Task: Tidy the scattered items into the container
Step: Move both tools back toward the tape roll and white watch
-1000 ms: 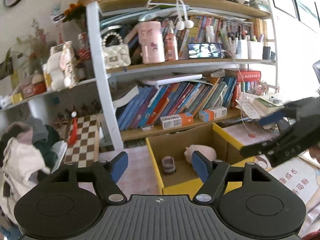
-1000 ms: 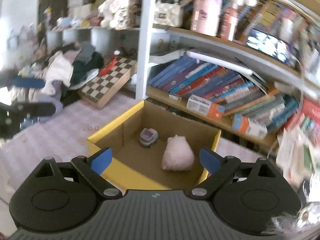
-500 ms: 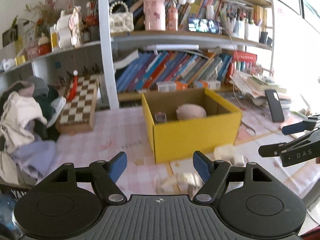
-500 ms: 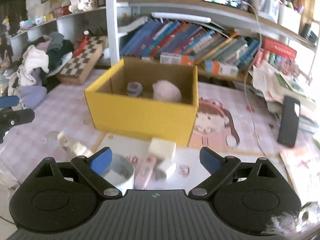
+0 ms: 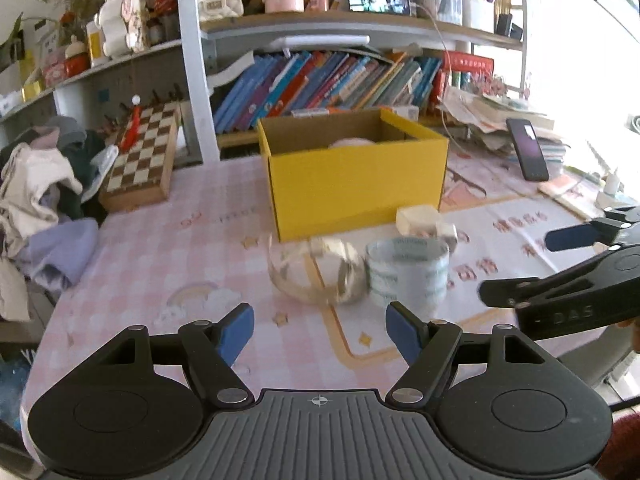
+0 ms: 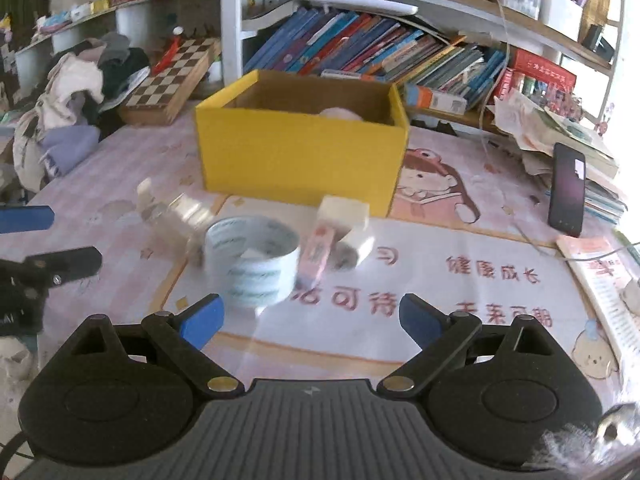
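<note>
So far the tidying is only partly done: a pink soft thing (image 6: 340, 113) is lying inside the yellow box (image 6: 300, 156), while several items are waiting on the table (image 6: 460, 248) just in front of it. A tape roll (image 6: 252, 260) is standing nearest, a clear crinkled item (image 5: 316, 276) is sitting beside it on its left, a pink stick (image 6: 318, 254) is leaning by its right, and two white blocks (image 6: 348, 220) are lying between the roll and the box.

Both grippers are hanging empty with jaws spread wide. The right gripper (image 6: 308, 316) is hovering low over the table, the tape roll lying just ahead and slightly left of its centre. The left gripper (image 5: 320, 328) is facing the clear item and the roll, both just ahead of its fingers. I judge the roll is likely next for picking.
</note>
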Demonstrator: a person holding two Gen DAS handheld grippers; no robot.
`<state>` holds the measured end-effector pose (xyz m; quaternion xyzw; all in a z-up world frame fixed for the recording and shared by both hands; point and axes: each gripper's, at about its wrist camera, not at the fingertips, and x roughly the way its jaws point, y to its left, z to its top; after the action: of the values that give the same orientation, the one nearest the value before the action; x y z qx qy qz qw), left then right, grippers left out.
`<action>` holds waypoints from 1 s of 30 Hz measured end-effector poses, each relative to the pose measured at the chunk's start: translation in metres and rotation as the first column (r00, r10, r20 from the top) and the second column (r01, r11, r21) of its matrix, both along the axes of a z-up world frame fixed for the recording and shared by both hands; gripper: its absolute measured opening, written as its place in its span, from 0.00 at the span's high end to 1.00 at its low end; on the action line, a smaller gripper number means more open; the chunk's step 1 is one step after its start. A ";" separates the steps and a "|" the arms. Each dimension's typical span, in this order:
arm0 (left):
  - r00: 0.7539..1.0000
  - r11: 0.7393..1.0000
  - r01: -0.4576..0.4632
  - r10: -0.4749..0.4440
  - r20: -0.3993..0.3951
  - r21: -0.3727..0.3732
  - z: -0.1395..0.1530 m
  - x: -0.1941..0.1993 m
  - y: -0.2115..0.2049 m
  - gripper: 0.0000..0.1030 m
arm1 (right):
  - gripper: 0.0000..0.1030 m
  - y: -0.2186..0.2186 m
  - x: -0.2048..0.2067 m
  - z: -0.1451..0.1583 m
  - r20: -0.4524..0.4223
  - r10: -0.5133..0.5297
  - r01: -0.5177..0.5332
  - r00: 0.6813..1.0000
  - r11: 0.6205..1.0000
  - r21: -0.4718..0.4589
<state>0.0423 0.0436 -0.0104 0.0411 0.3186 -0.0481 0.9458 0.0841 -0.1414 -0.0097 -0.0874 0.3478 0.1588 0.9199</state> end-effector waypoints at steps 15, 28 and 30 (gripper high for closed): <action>0.996 0.998 -0.045 0.049 -0.077 0.045 -0.024 -0.001 0.003 0.23 | 0.08 0.022 -0.001 -0.025 -0.083 0.078 -0.079 0.994 0.997 -0.012; 0.996 0.996 -0.073 0.076 -0.051 0.048 -0.019 0.019 0.008 0.22 | 0.05 0.032 0.026 -0.031 -0.144 0.137 -0.141 0.980 0.990 -0.015; 0.995 0.995 -0.079 0.081 -0.049 0.053 -0.018 0.023 0.008 0.22 | 0.05 0.036 0.032 -0.033 -0.158 0.159 -0.166 0.975 0.986 -0.028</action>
<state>0.0648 0.0515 -0.0287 0.0511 0.3449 -0.0030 0.9372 0.1163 -0.1052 -0.0423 -0.1216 0.4130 0.2327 0.8720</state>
